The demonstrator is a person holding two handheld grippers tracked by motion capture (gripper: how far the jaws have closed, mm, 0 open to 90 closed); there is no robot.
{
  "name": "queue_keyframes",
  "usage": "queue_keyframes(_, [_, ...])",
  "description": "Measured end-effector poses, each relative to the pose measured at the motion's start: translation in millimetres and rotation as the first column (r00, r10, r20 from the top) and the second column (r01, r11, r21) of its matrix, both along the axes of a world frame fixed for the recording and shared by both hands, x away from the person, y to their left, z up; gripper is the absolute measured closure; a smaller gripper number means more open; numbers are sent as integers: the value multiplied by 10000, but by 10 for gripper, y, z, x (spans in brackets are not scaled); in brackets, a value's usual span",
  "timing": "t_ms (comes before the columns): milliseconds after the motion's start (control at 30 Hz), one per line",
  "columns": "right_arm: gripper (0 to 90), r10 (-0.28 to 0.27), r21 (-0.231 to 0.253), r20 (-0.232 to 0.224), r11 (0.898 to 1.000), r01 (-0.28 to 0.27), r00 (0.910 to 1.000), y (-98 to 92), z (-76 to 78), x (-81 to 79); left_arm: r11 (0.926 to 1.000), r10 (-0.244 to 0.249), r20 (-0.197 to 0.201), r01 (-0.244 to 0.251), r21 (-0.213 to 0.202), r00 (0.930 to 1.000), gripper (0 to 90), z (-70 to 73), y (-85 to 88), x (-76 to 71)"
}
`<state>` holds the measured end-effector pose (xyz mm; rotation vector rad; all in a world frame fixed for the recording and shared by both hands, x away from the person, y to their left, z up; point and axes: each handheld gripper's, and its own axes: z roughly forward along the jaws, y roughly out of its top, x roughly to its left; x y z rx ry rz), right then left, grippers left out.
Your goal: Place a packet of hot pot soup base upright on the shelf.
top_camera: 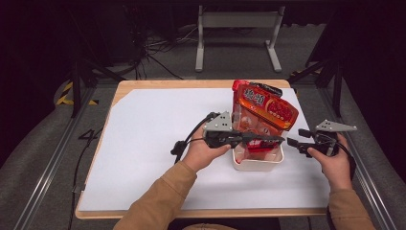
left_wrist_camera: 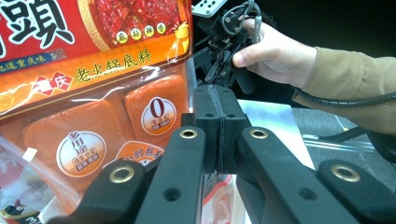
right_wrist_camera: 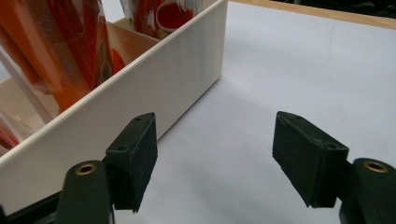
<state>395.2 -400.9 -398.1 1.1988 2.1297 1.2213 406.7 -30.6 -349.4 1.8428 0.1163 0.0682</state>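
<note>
Two red snack packets (top_camera: 262, 114) are seen standing tilted in a white box (top_camera: 257, 164) on the table's white sheet (top_camera: 153, 143); the left gripper (top_camera: 280, 139), pads pressed together and empty, is held across the packets' front, while the right gripper (top_camera: 291, 143), jaws spread, is held just beside the box

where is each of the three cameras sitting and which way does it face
High view: above the person's side, looking forward and down at the table; both forearms, left gripper, right gripper.
Left gripper view: rides the left gripper, facing its shut pads, beside the red seasoning packet; the other hand.
Right gripper view: rides the right gripper, jaws open, facing the white bin.
Shared: packet and bin.
</note>
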Motion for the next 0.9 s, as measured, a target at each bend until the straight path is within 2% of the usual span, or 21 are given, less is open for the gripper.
queue_keyframes(200, [309,-13,19,-32,10000,13,10000,1,-2,0,9999,94,-86,-93,118,9999,895,-35,29,15])
queue_keyframes(400, [309,-18,18,-66,10000,18,10000,1,0,0,9990,175,-227,-166,416,9996,892,-89,46,25])
queue_keyframes(667, [303,1,12,-122,10000,-1,9999,8,-11,11,9963,527,-428,-496,699,9977,884,-115,70,62])
queue_keyframes(900, [302,58,15,-108,10000,-58,9999,21,-5,29,9970,555,-548,-525,563,9969,811,-125,88,75])
